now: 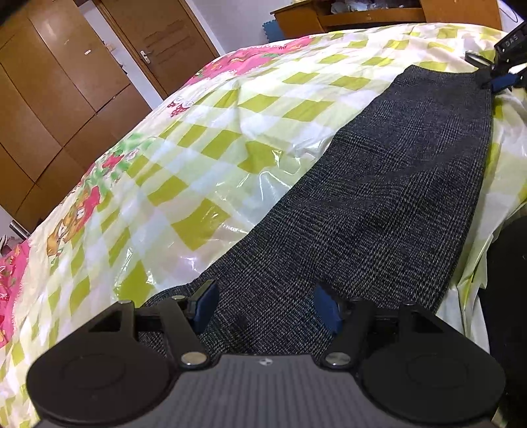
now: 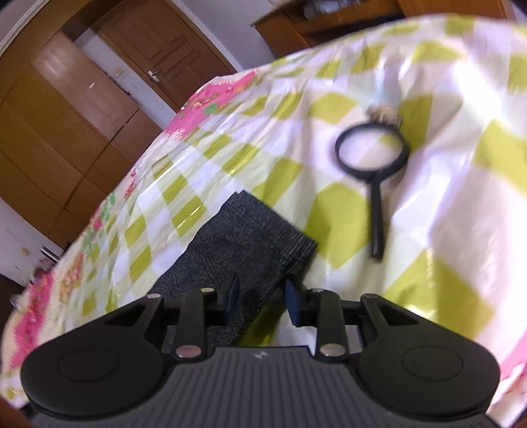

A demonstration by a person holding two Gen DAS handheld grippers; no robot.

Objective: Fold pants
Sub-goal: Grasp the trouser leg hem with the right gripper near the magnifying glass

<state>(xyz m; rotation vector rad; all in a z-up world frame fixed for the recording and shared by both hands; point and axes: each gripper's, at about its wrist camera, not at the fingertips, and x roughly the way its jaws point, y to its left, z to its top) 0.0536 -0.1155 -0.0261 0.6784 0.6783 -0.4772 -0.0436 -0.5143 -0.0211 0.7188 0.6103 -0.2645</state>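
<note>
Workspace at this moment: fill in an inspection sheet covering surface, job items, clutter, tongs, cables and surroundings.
Surface: bed cover, glossy green-and-white checks with a pink cartoon border, wrinkled.
Job items: dark grey pants, lying flat as a long strip.
Clutter: black magnifying glass beside the pants' end; a small fuzzy object touches its rim, too blurred to name.
Tongs: left tongs open over one end of the pants; right tongs part open at the other end, whether gripping the cloth is unclear.
Cables: nothing seen.
Surroundings: wooden wardrobe, wooden door, wooden desk behind the bed.
</note>
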